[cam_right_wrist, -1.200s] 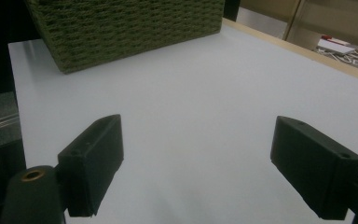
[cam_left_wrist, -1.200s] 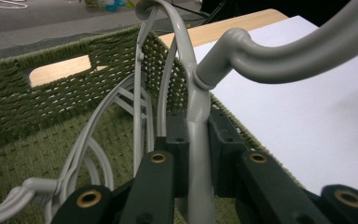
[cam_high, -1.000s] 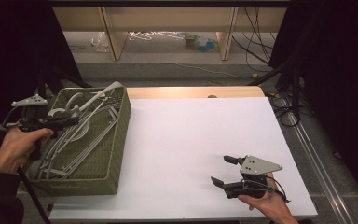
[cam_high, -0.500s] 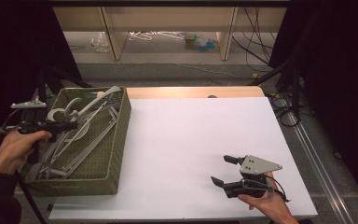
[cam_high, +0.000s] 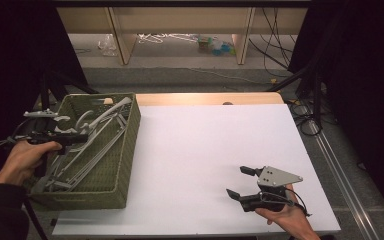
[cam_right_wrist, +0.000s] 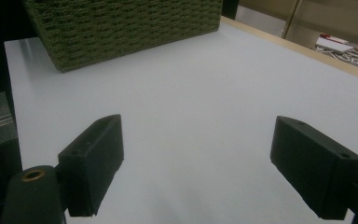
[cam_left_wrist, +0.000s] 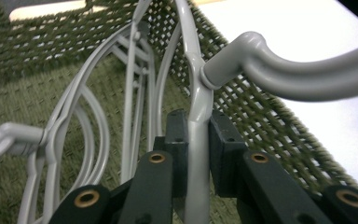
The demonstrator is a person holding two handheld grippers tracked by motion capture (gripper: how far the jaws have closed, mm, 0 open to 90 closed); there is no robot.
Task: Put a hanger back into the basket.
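Note:
A green woven basket (cam_high: 127, 150) stands at the table's left side and holds several grey plastic hangers (cam_high: 97, 135). My left gripper (cam_high: 80, 137) reaches into the basket from its left side. In the left gripper view its jaws are shut on the thin stem of one grey hanger (cam_left_wrist: 198, 140), whose thick hook (cam_left_wrist: 279, 77) curves off to the right. My right gripper (cam_high: 241, 182) rests low at the table's front right, jaws wide apart with nothing between them. The right gripper view shows bare white table (cam_right_wrist: 196, 116) between its fingers (cam_right_wrist: 95, 161).
The white table top (cam_high: 215, 145) spreads between the basket and my right gripper. A wooden strip (cam_high: 205, 98) runs along the far edge. Beyond it the floor holds loose hangers (cam_high: 165, 37), shelf legs and cables. The basket's outer wall (cam_right_wrist: 121, 28) is far ahead in the right gripper view.
My left hand and gripper have drawn slightly back toward the left and nearer me, the hanger still in the jaws. The right gripper has stayed in place.

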